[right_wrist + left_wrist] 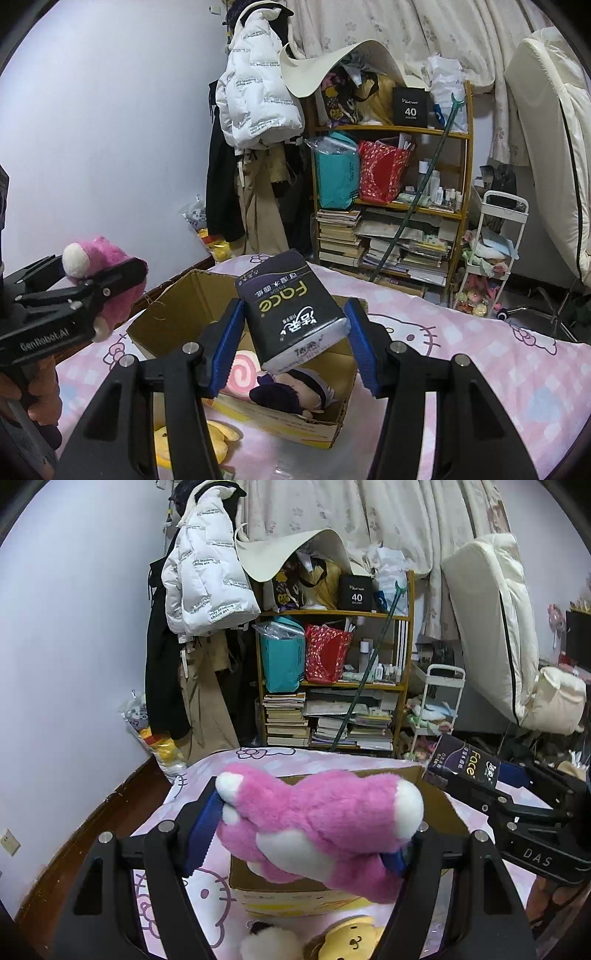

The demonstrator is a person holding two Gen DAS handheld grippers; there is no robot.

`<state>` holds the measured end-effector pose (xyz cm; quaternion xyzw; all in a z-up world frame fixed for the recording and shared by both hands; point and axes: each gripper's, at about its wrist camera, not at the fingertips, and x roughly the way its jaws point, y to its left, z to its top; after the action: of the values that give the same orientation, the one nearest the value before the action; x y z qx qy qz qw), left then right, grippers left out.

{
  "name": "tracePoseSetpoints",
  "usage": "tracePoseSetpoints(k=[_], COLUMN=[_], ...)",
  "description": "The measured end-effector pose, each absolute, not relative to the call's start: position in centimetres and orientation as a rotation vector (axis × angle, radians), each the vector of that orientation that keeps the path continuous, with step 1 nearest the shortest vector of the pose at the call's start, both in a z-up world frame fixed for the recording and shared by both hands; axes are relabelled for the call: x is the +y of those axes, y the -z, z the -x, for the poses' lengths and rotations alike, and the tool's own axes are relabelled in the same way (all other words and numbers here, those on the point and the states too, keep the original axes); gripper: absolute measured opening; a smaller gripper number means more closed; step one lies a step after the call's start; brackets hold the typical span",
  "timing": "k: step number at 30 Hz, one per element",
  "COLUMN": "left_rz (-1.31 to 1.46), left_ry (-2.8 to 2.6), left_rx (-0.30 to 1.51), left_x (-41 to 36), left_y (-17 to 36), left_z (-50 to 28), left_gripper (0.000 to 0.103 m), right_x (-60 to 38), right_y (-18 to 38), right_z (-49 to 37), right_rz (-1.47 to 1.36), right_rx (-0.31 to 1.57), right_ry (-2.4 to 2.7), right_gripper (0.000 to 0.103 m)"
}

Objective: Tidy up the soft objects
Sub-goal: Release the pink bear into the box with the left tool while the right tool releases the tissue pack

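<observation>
The left tool (306, 834) is squeezing the pink plush (317, 823), light and squashy; the right tool (295, 332) is clamping a soft tissue pack (291, 314) at centre frame, gripped across its sides.

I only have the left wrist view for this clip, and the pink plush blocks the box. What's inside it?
Observer: The cardboard box already holds a pink swirl cushion and a dark-haired doll.
Operator: What is the right tool doing?
Observer: The right tool is clamped on a dark tissue pack, hanging over the open box.
Operator: Is the left tool over the box too?
Observer: No; from the right wrist view the left tool holds the pink plush off to the box's left side.
</observation>
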<state>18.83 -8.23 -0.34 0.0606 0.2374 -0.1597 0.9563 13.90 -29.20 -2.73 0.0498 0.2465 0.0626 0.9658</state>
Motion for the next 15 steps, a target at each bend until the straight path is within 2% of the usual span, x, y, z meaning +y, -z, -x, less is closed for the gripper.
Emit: tracePoseSetpoints(k=[8, 10, 12, 15], left_rz=[-0.137, -0.143, -0.146, -0.154], left_ry=[0.332, 0.332, 0.326, 0.331], left_rx=[0.538, 0.555, 0.551, 0.548], left_x=[-9.0, -9.1, -9.2, -9.2], left_y=[1.8, 2.3, 2.5, 2.5], left_z=[-19.7, -19.9, -19.8, -19.5], left_gripper=[0.075, 0.078, 0.088, 0.091], right_x=[-28.9, -28.9, -28.8, -28.8], right_y=[4.3, 4.6, 4.9, 5.1], right_z=[-14.4, -14.5, -14.5, -14.6], right_rz=[-0.086, -0.087, -0.086, -0.084], right_rx=[0.548, 0.565, 0.576, 0.595], right_ry=[-0.123, -0.129, -0.134, -0.136], right_gripper=[0.059, 0.059, 0.059, 0.059])
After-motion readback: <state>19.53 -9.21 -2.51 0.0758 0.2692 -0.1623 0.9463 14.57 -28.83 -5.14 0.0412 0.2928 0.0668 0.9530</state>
